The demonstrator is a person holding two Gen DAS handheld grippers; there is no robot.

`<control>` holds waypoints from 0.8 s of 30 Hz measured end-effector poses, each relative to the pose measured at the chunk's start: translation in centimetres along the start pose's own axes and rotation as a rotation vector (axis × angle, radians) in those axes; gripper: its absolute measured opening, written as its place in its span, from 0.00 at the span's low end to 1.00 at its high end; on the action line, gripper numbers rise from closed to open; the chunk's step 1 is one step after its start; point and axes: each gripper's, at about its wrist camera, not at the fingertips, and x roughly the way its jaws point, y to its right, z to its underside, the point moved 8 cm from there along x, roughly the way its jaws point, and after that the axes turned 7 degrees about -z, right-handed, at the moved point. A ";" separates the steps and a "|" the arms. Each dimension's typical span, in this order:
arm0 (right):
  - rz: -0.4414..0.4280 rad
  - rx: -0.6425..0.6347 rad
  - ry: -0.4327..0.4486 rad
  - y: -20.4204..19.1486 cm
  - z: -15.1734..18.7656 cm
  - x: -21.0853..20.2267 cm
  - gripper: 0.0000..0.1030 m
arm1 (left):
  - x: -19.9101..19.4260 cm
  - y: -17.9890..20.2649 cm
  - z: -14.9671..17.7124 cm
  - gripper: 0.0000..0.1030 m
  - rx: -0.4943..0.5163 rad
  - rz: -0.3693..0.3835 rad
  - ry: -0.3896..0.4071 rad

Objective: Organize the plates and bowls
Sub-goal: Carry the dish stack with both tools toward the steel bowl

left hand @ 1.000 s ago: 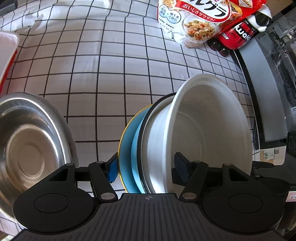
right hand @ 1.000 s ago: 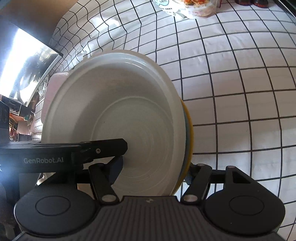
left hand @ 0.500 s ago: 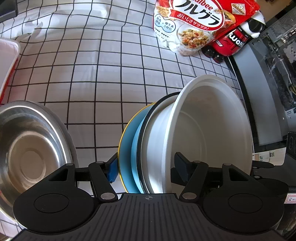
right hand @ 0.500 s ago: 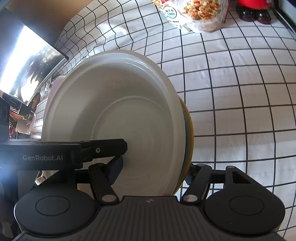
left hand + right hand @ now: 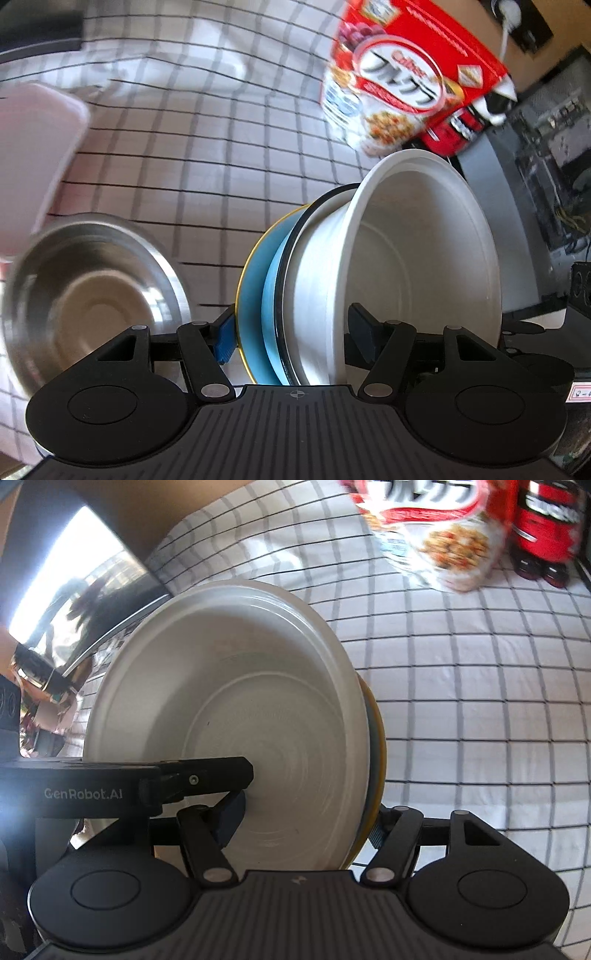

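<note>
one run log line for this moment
left gripper: shut on dish stack | right gripper: shut on same stack | white bowl on top | steel bowl apart

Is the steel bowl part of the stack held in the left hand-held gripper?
No, the steel bowl sits apart on the checked cloth, left of the stack.

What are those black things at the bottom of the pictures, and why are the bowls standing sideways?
The black things are two grabbers that a person holds, one in each hand. Each has a tiny camera looking along its two fingers, so you get one picture per hand. The left gripper and the right gripper both pinch the same stack: a white bowl nested on a blue plate with a yellow rim. The stack is held on its edge, which is why it looks sideways. Below lies a checked tablecloth with a steel bowl, a pink-white container and a red cereal bag.
</note>
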 end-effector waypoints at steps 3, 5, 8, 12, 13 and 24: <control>-0.030 -0.043 -0.016 -2.3 -0.5 1.2 0.65 | -1.5 -2.6 0.1 0.64 -0.037 -0.032 0.019; -0.061 -0.071 -0.029 -4.2 -0.8 2.3 0.65 | -2.5 -4.3 0.3 0.64 -0.059 -0.057 0.031; -0.118 -0.098 -0.059 -6.7 -1.0 4.3 0.65 | -4.0 -7.4 0.7 0.64 -0.100 -0.101 0.048; -0.174 -0.137 -0.115 -9.8 -1.0 7.7 0.65 | -4.6 -11.4 1.8 0.64 -0.159 -0.146 0.044; -0.182 -0.143 -0.132 -10.4 -0.9 8.4 0.65 | -4.5 -12.4 2.1 0.64 -0.176 -0.156 0.037; -0.207 -0.123 -0.273 -11.7 0.2 14.3 0.65 | -2.5 -17.0 4.1 0.64 -0.261 -0.180 -0.023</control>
